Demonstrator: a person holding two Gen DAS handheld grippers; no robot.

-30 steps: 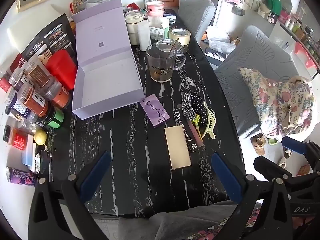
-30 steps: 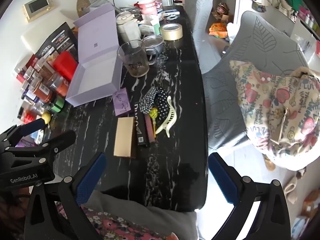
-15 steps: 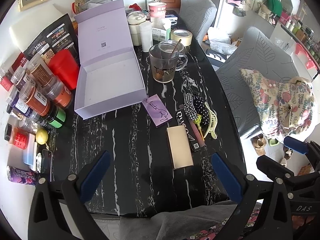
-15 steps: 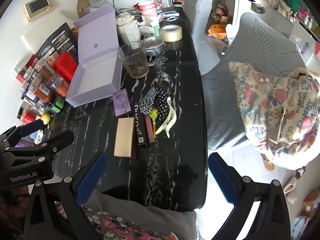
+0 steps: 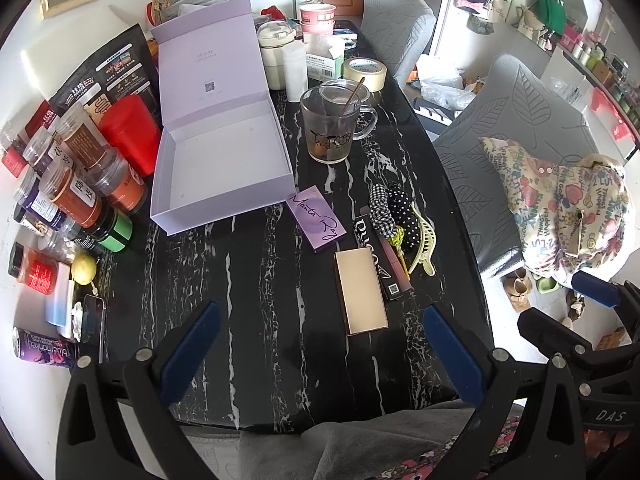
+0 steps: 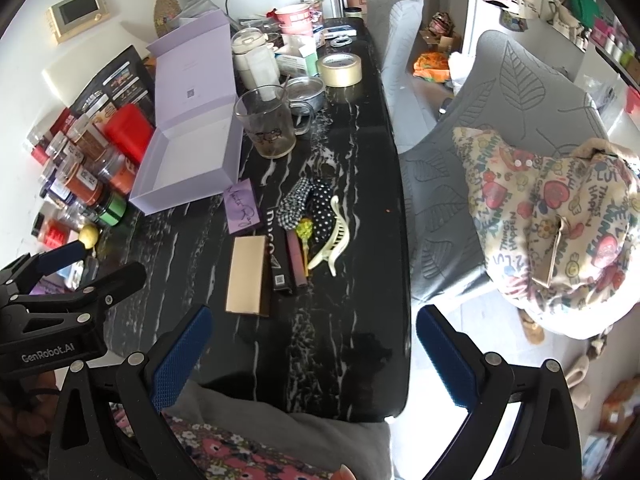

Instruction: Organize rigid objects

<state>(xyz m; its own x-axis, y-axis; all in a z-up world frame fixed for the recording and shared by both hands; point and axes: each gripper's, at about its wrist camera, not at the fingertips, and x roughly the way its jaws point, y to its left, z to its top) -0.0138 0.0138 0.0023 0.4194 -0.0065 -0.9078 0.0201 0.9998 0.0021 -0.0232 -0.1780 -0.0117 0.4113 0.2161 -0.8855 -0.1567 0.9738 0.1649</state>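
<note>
Lilac box (image 5: 224, 156) empty; gold case (image 5: 361, 290), purple palette (image 5: 316, 218), claw clip (image 5: 423, 240) unsorted. Both grippers (image 5: 320, 356) (image 6: 312, 354) released, empty.

An open lilac box (image 5: 224, 148), lid upright and its inside bare, lies far ahead of the left fingers (image 5: 188, 350). Nearer, ahead of the right-hand finger, a purple card (image 5: 316, 218), gold case (image 5: 361, 290), black carton (image 5: 378, 258), pink tube (image 5: 394, 258), cream claw clip (image 5: 424, 242) and scrunchies (image 5: 390, 208) cluster flat.
</note>
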